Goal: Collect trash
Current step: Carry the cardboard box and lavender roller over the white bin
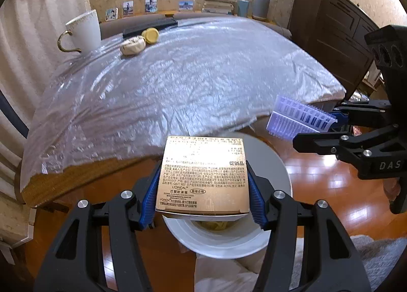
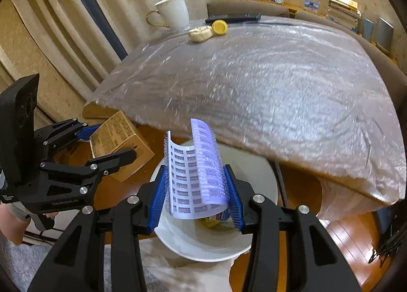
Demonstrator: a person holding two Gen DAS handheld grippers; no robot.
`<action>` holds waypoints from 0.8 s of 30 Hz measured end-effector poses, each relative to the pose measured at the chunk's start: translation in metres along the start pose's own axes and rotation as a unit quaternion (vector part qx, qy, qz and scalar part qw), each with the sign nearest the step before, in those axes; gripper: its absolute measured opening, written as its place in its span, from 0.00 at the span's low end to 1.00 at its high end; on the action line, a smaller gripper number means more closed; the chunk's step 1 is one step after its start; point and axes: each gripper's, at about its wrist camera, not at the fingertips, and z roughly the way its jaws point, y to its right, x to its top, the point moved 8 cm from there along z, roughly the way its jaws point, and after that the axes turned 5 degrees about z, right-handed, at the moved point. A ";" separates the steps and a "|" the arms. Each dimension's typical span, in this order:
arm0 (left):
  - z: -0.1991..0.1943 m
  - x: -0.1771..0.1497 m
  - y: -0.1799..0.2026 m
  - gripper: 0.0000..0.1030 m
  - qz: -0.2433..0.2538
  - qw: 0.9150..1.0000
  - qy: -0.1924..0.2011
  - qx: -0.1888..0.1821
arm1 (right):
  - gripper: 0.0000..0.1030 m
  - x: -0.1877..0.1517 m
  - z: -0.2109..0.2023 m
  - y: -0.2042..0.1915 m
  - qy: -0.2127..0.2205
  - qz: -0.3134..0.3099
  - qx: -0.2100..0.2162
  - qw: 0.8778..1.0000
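Bin time, looks like. Both grippers are loaded and hanging over the white bin point(image 1: 229, 243) that sits on the wood floor just off the near edge of the table point(image 1: 178, 75). The left gripper point(image 1: 203, 198) is clamped on a gold cardboard box point(image 1: 203, 175), blue pads squeezing its two sides, and the box hangs right above the bin's mouth. The right gripper point(image 2: 197, 203) is pinched on a curled purple blister sheet point(image 2: 195, 172), also above the rim, with some yellowish scraps already visible down inside.

If I were doing this, I'd say the drop is the whole job now. My guess is the box is the trickier one: it's wide compared to the opening, so I'd centre it over the hole before letting the pads part, otherwise a corner could catch the rim and it tips onto the floor. The sheet is light and springy, so I'd lower it close before letting go or it may flutter out.

Still to fetch afterwards, probably: a crumpled paper wad point(image 1: 132, 46) and a yellow cap point(image 1: 150, 35) at the far end of the table, beside the white mug point(image 1: 85, 31).
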 end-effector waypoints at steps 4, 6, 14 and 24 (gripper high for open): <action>0.007 -0.011 0.006 0.58 0.018 1.000 -0.011 0.006 | 0.42 -0.012 0.005 0.000 -0.015 -0.008 -0.007 1.000; 0.011 -0.015 0.008 0.58 0.027 0.999 -0.017 0.010 | 0.42 -0.017 0.009 0.000 -0.023 -0.008 -0.007 1.000; 0.028 -0.029 0.011 0.58 0.035 0.999 -0.037 0.010 | 0.42 -0.034 0.029 0.004 -0.043 -0.005 -0.020 0.999; 0.051 -0.043 0.010 0.58 0.039 0.997 -0.059 0.013 | 0.42 -0.039 0.054 0.010 -0.053 0.002 -0.036 0.998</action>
